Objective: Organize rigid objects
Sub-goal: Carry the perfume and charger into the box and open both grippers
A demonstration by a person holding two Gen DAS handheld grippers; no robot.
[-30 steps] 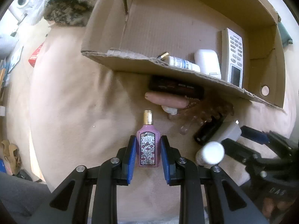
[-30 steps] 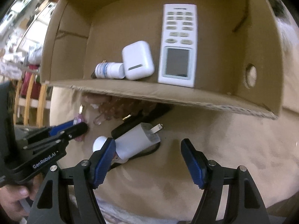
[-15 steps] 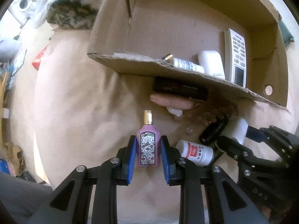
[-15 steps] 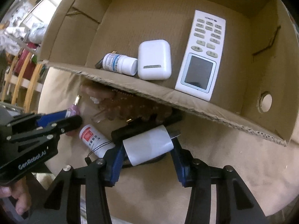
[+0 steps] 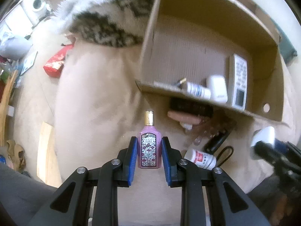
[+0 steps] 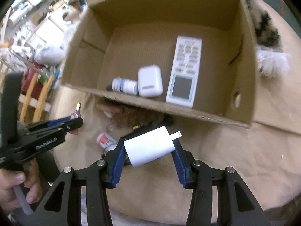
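Two grippers, each clamped on one item.
Left gripper (image 5: 149, 155) grasps a pink "GUCCI FLORA" perfume bottle (image 5: 149, 148); right gripper (image 6: 149, 155) grasps a white charger (image 6: 150, 148).

Both wrist views look steeply down, close, sharing the cardboard box (image 5: 207, 92) (image 6: 143, 107) (at twelve o'clock).

A white charger (image 6: 150, 146) is clamped between the jaws of the right gripper (image 6: 148, 162), held above the beige cover before the cardboard box (image 6: 246, 86).
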